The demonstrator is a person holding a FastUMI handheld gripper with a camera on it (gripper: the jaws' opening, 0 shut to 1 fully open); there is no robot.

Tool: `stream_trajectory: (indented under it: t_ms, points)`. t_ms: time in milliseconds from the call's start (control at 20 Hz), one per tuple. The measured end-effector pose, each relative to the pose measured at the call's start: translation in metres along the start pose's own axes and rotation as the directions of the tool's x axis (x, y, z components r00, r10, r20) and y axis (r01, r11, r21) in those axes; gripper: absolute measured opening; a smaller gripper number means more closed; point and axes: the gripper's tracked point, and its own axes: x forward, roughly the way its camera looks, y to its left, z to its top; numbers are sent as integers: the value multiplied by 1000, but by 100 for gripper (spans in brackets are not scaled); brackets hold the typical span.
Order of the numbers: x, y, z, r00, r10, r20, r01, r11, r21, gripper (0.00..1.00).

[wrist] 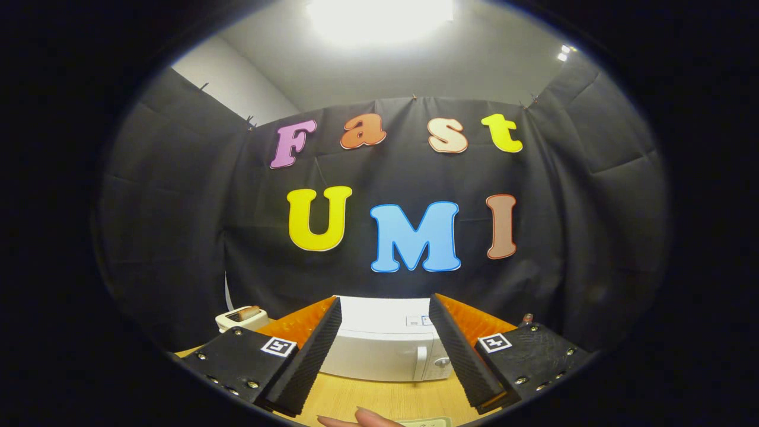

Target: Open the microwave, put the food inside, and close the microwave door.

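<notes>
Lower centre: the hand-held gripper [385, 350] sat with its two fingers spread wide apart, released and grasping nothing.
Fingers: one finger [308, 356] stood lower left of centre and its partner lower right, both angled inward toward their tips, with ribbed inner faces.
Finger mounts: each finger carried a dark block with screws and a small square marker on top.
Between the fingers: the microwave [382, 350] showed in the gap, beyond the tips and apart from them, white, with its door closed.
Microwave details: a vertical handle [420, 362] and a round knob [442, 362] lay on its right part, near the right finger.
Left of the fingers: a small cream toaster [240, 320] stood past the left finger, beside the microwave, with something brownish in its slot; whether that was the food I could not tell.
Bottom centre: a person's fingertip [364, 418] poked up at the bottom of the frame, below the fingers, beside a pale card edge.
Surface: the light wooden surface [379, 397] carried the microwave and toaster.
Upper frame: a bright ceiling light [379, 18] glared at top centre.
</notes>
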Motion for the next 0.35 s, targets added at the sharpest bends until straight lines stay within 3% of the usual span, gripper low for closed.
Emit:
stream_trajectory:
  t_ms: [350]
  points:
    - [1,-8,-4,1000,-2,5,2,1000,6,96]
